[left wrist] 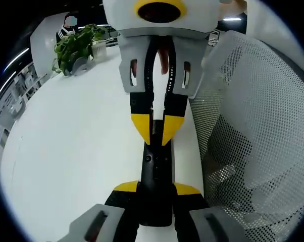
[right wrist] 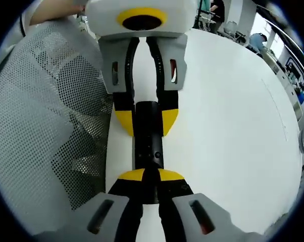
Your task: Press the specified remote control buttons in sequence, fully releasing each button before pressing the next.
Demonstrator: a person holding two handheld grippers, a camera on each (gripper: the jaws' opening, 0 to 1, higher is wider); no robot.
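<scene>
In the left gripper view, my left gripper (left wrist: 156, 187) was clamped on the near end of the remote (left wrist: 155, 169) over the white table (left wrist: 66, 151), while my right gripper (left wrist: 157, 132) came in narrow, tips on its far end. In the right gripper view, the right gripper (right wrist: 151, 176), nearly closed, touched the remote (right wrist: 149, 138), whose other end sat gripped in the left gripper (right wrist: 147, 121).

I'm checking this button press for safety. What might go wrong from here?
The left claw grips the black remote by one end only, so the right claw's push may tilt or slip it. The remote is near the white table's edge beside a mesh chair; a slip might drop it off.
</scene>
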